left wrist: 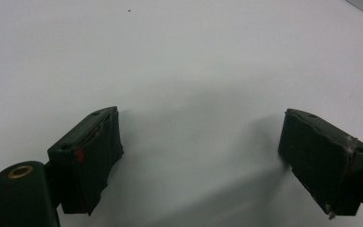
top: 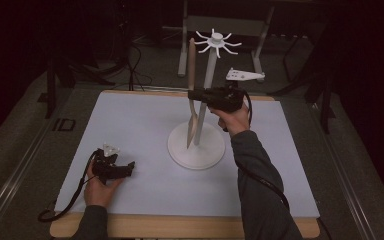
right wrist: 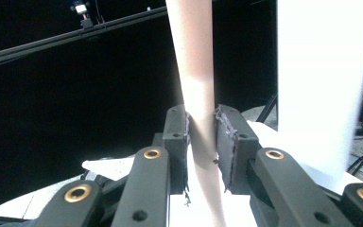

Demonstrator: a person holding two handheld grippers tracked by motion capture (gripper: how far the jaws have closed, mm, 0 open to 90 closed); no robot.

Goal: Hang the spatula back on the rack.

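Observation:
A long wooden utensil [top: 191, 65] stands upright beside the pole of a white rack [top: 209, 75], with its lower tip over the rack's round base [top: 207, 152]. My right gripper [top: 192, 94] reaches in level from the right and is shut on the utensil's handle [right wrist: 196, 56]; both pads lie against it in the right gripper view, where the white pole [right wrist: 321, 85] rises just to the right. The rack's crown of hooks [top: 216, 41] is above. My left gripper [top: 130, 167] rests low on the white mat at the front left, jaws [left wrist: 201, 151] wide open with nothing between them.
A white mat [top: 145, 120] covers the wooden table [top: 180, 226]. Beyond the far edge a white bracket-like part [top: 245, 75] sits near metal frame legs [top: 182, 55]. Cables trail from both grippers. The surroundings are dark.

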